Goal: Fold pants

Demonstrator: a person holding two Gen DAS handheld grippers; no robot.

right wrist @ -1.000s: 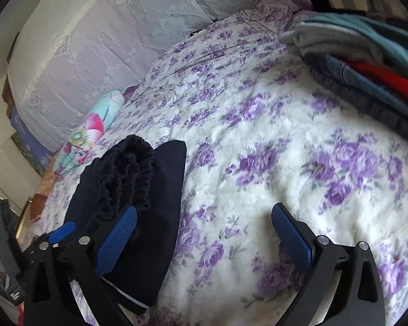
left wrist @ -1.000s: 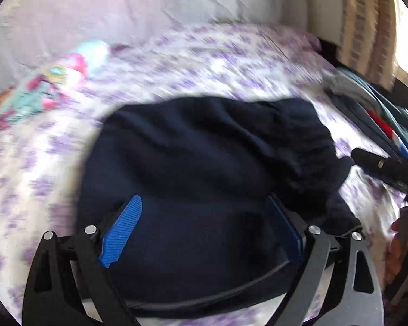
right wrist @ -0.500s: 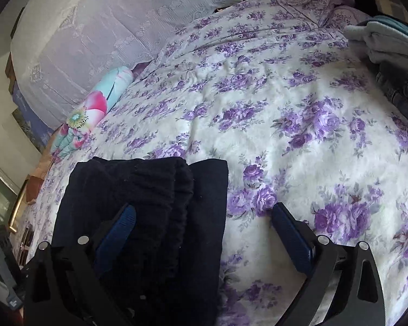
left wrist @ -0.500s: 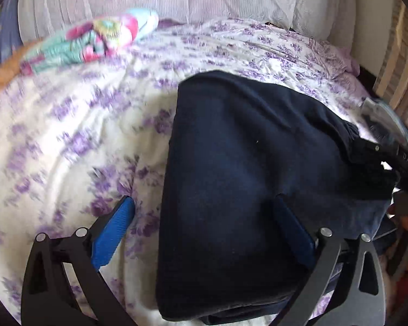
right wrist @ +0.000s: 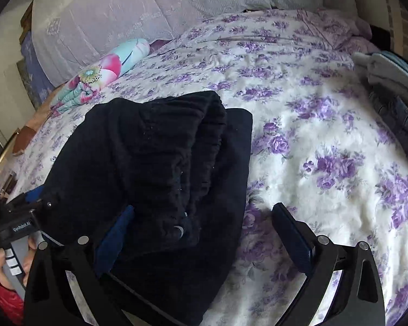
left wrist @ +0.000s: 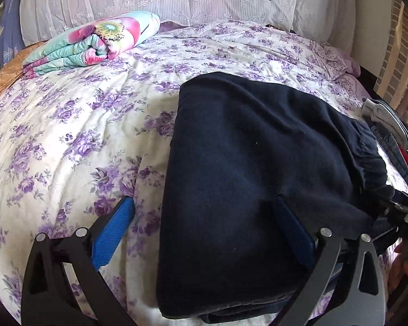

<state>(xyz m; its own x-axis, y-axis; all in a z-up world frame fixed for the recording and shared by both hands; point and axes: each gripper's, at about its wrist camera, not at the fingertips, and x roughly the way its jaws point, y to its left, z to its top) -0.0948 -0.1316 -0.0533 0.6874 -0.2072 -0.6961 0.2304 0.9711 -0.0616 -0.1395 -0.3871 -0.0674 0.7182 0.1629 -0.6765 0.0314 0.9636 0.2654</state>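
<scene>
The dark navy pants (left wrist: 253, 168) lie folded into a thick bundle on the floral bedsheet (left wrist: 68, 141). Their gathered elastic waistband (right wrist: 204, 141) is on top, on the side toward my right gripper. My left gripper (left wrist: 203, 199) is open wide over the bundle's left edge, with one finger (left wrist: 114, 233) above the sheet and the other above the cloth. My right gripper (right wrist: 204, 207) is also open and straddles the bundle's right edge. No pad presses on the cloth. Each view catches the other gripper at its side edge, held in a hand.
A rolled flowery blanket (left wrist: 95, 43) lies at the far left by the lace-covered pillows (left wrist: 176, 0). A stack of folded clothes (right wrist: 386, 68) fills the bed's right edge. Bare sheet stretches to the right of the pants (right wrist: 326, 149).
My left gripper has slid left, from centred over the pants to their left edge, then kept still. My right gripper has moved in over the bundle's right edge. Both stay open.
</scene>
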